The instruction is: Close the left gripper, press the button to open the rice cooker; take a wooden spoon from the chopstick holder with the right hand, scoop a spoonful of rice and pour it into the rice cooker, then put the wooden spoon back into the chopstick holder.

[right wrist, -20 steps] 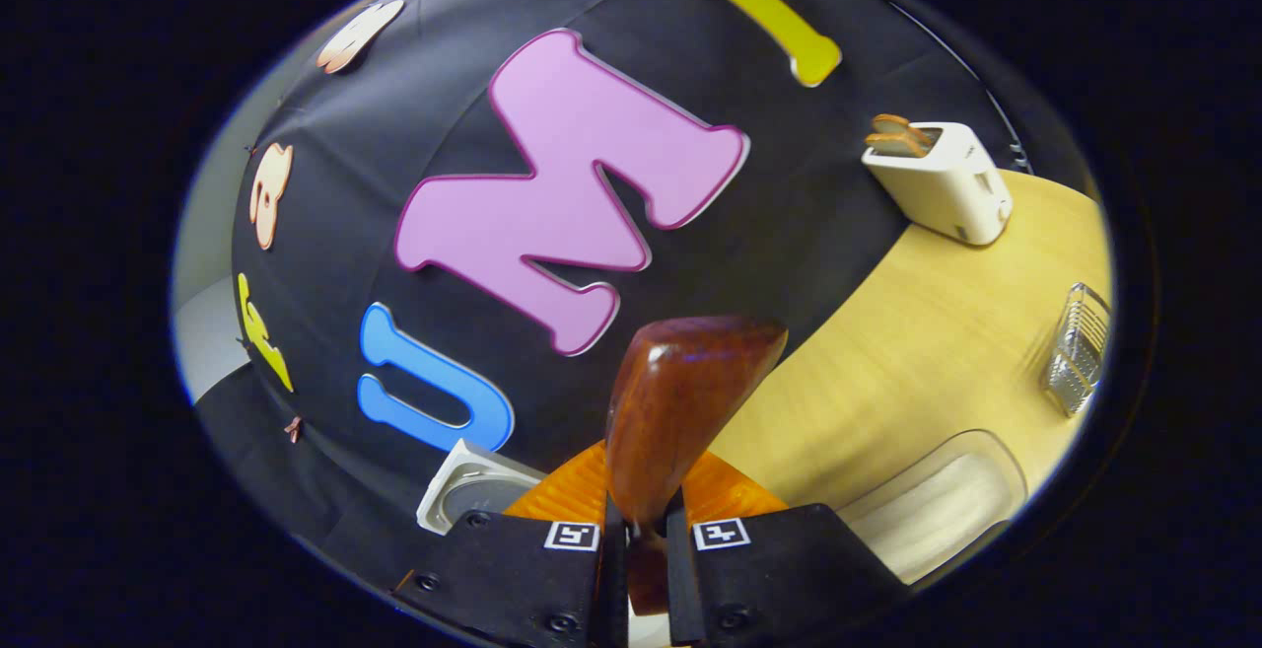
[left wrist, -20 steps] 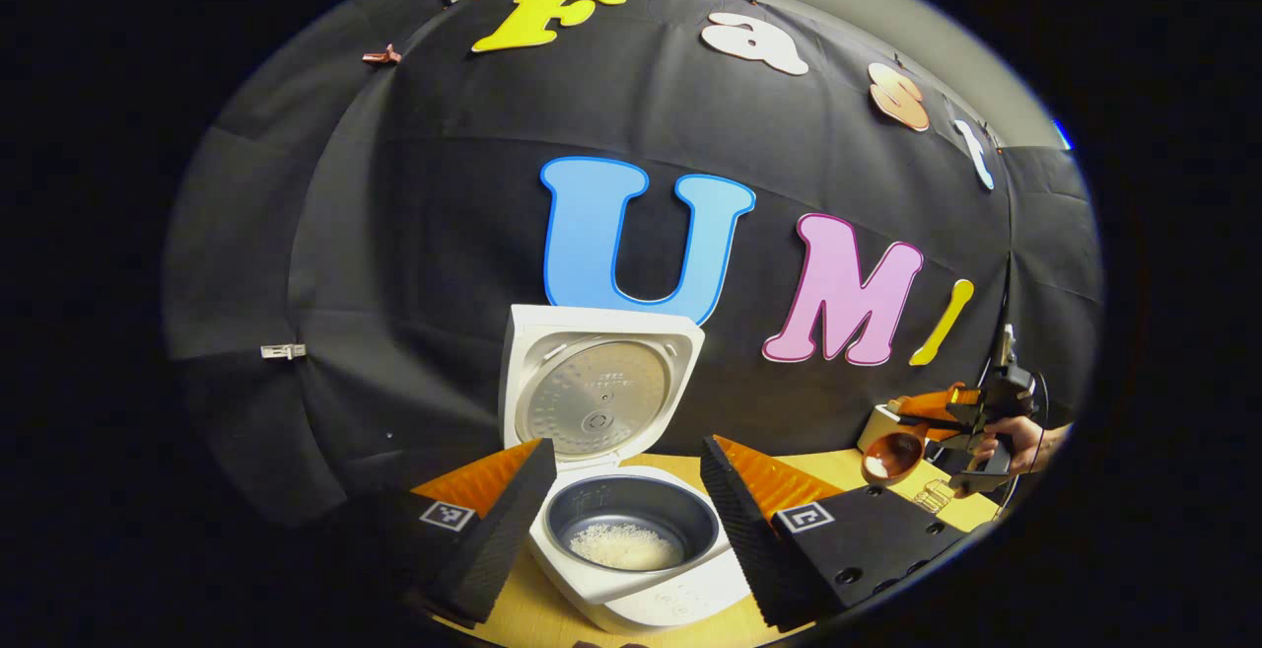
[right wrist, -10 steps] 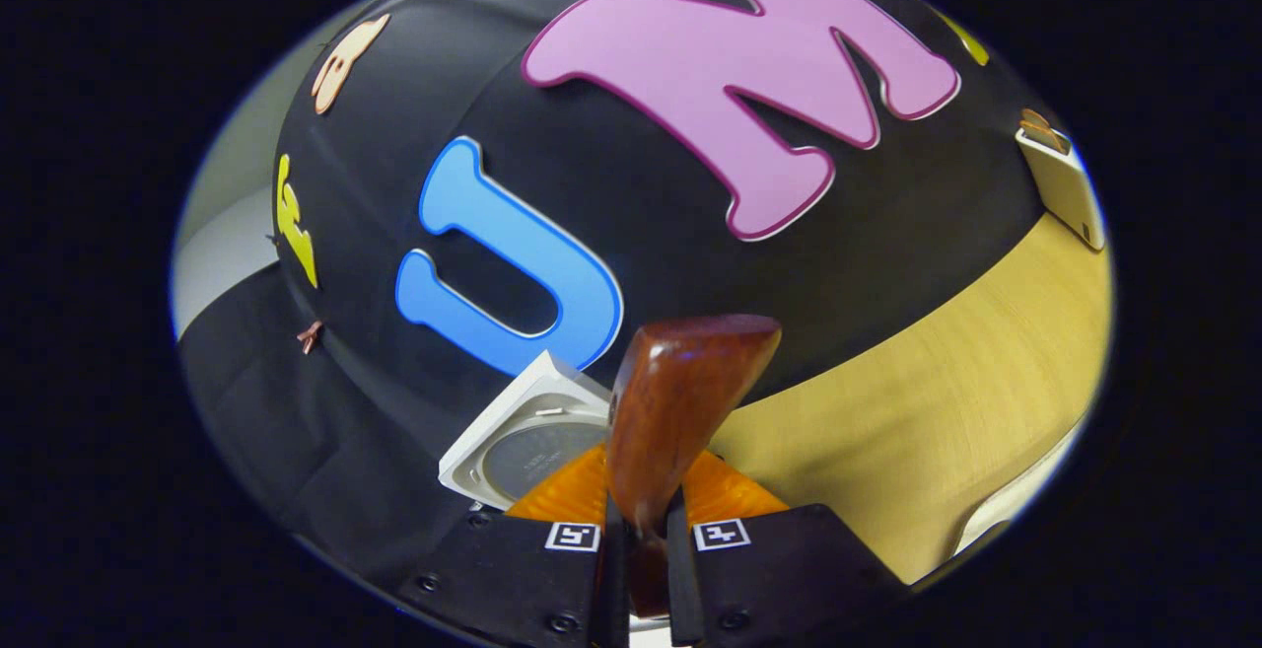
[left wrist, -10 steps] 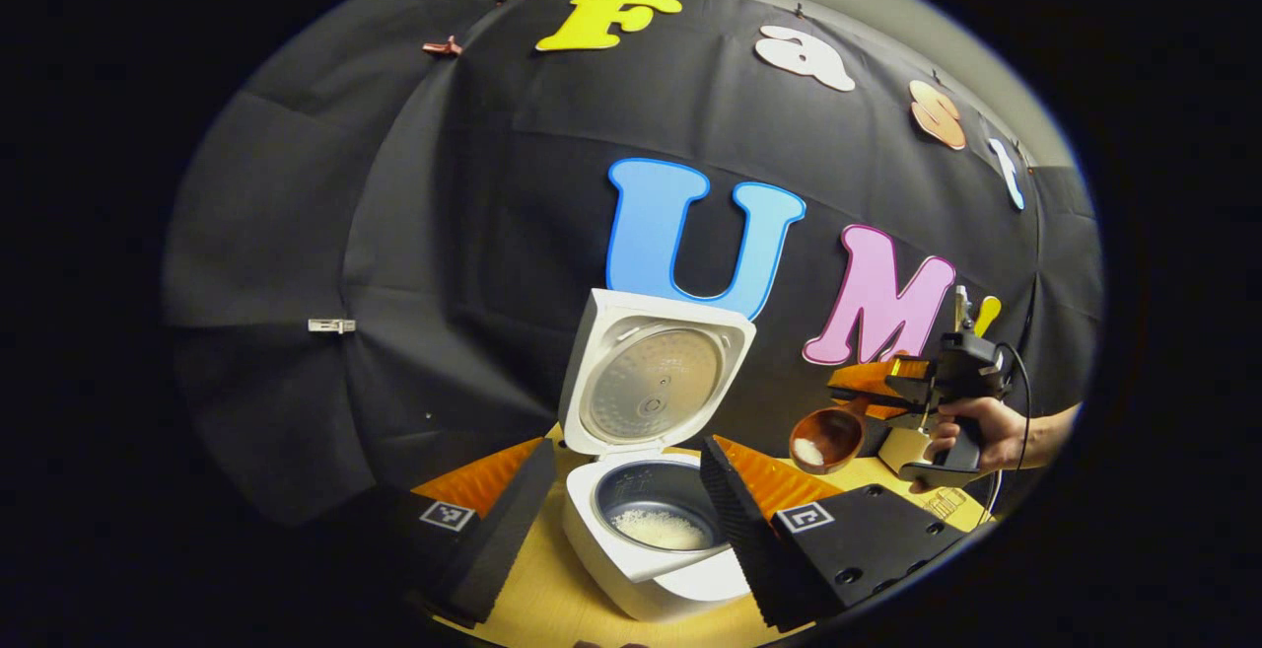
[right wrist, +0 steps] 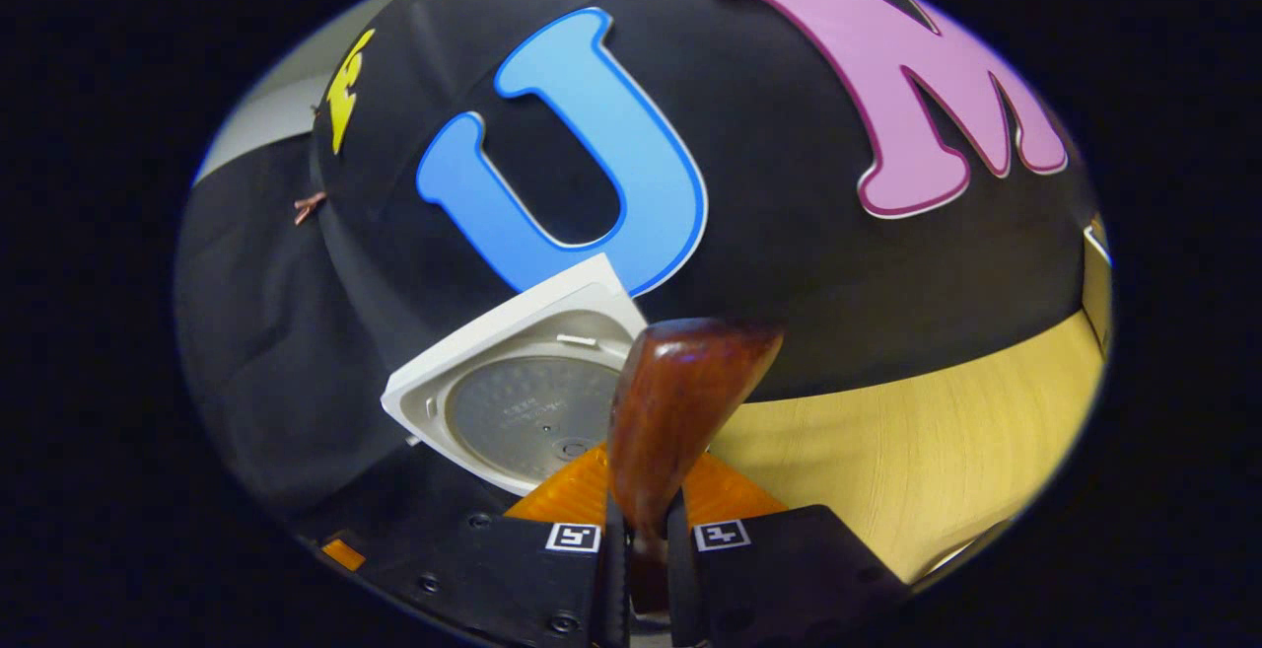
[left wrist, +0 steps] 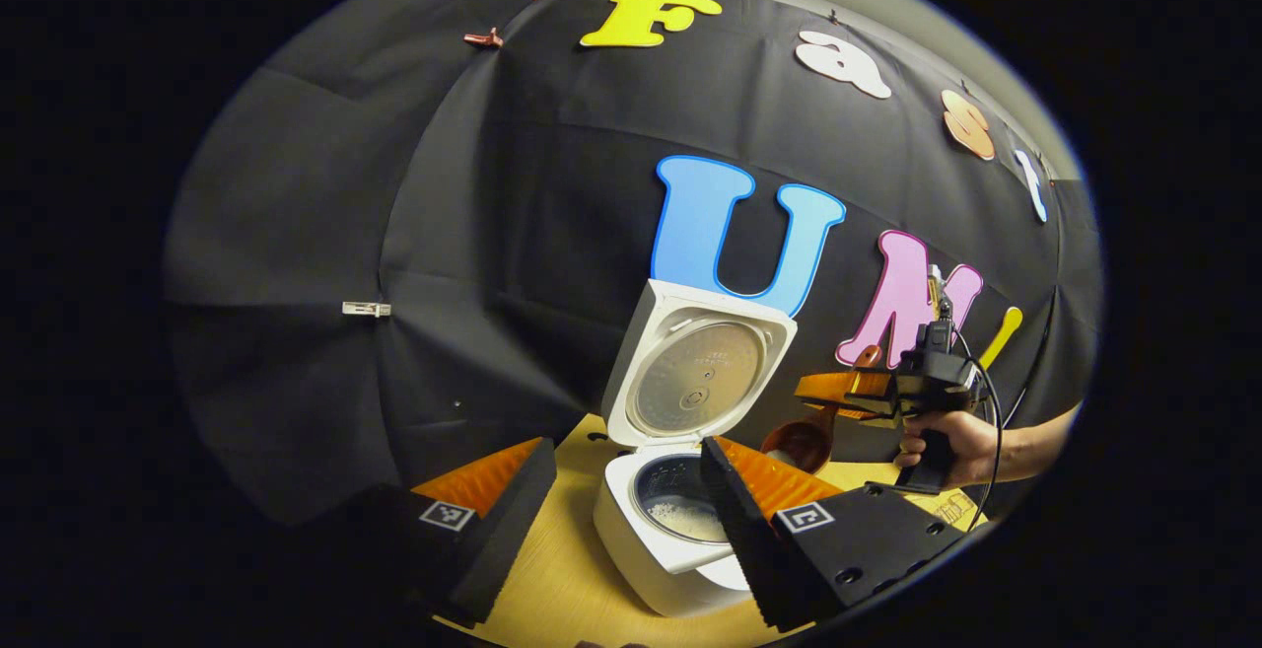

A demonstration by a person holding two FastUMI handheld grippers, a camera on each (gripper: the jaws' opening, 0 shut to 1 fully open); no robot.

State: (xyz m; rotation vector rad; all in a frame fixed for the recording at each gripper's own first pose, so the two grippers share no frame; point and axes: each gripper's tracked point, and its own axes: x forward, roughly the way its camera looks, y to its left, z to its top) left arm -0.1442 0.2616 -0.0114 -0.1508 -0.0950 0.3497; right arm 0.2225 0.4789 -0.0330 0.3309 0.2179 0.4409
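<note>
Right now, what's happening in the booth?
A person is adding rice to a rice cooker with two handheld grippers. The cooker's lid stands open and there is already some rice in the pot. The right gripper, held in a hand, is shut on a wooden spoon carrying a little rice, its bowl just right of the open pot in the left gripper view, not yet tipped. The left gripper is open and holds nothing, facing the cooker.

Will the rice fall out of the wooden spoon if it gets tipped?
Probably. The rice looks like loose grains lying in the wooden spoon, so tilting should spill it. The spoon itself looks stiff and likely won't bend. The right tool pinches only its handle, so it might twist.
</note>
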